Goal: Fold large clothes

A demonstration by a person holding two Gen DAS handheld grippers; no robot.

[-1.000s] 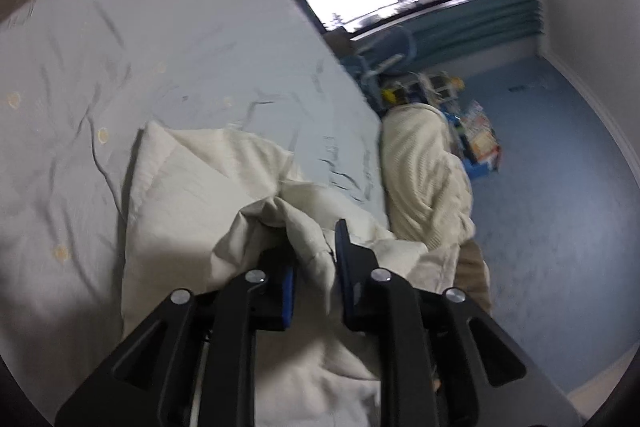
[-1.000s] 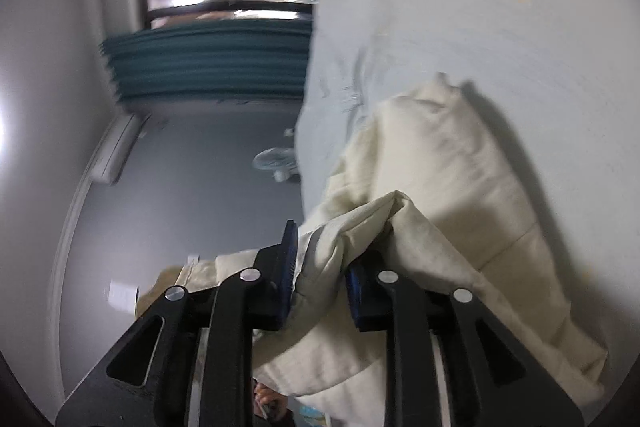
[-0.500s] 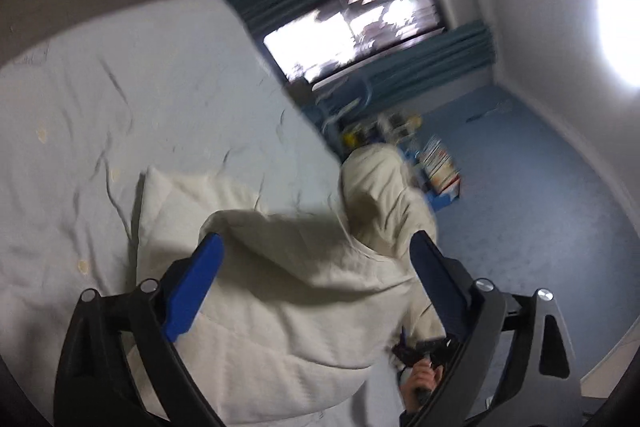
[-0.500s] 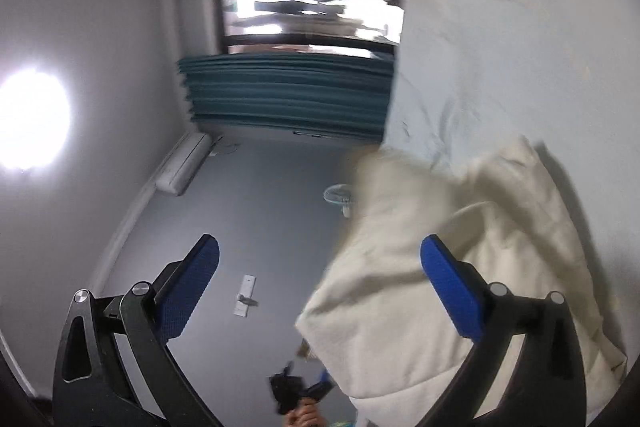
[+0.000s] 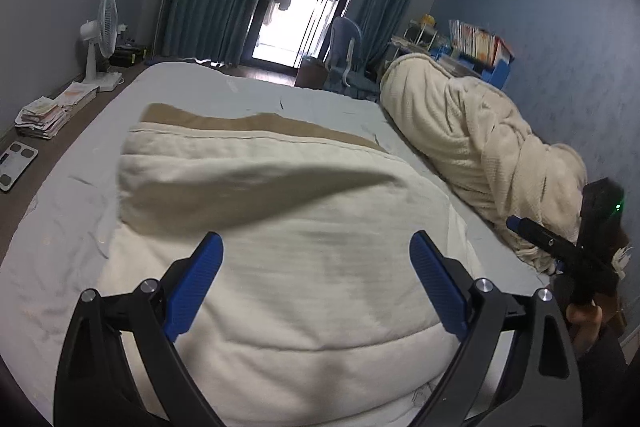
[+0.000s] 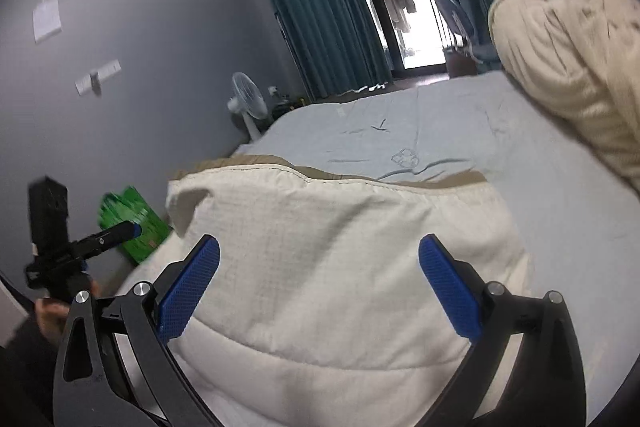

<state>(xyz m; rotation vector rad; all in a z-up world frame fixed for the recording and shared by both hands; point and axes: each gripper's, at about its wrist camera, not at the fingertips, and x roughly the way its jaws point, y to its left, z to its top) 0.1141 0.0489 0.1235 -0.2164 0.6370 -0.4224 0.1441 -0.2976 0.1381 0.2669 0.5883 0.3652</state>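
Cream quilted padded garment (image 5: 288, 267), large and soft, lies folded over on the pale blue bed sheet (image 5: 68, 227) in the left wrist view, with a tan inner layer showing along its far edge. The left tongs (image 5: 316, 279) hang above it with the two blue pads wide apart and nothing between them; no pad touches the cloth. A second ago these pads were pinched on a gathered fold of the same garment, so the jaws have just been opening and the cloth has dropped onto the bed. At the right border a hand (image 5: 584, 323) carries the other black tool. A bulky cream blanket (image 5: 480, 147) is rolled up along the far side of the bed, apart from the garment.

In the right wrist view the same garment (image 6: 340, 267) fills the foreground, its top layer laid flat over the lower one, near the bed edge beside the grey wall (image 6: 140, 67). The right tongs (image 6: 320, 275) are also spread to their widest and empty, above the cloth; they too held a fold a second ago and have just been opening. A green box (image 6: 136, 223) sits low by the wall.

I judge that one fold is now finished and released. The next move probably calls for a new hold on another edge, because the bundle is still wide.
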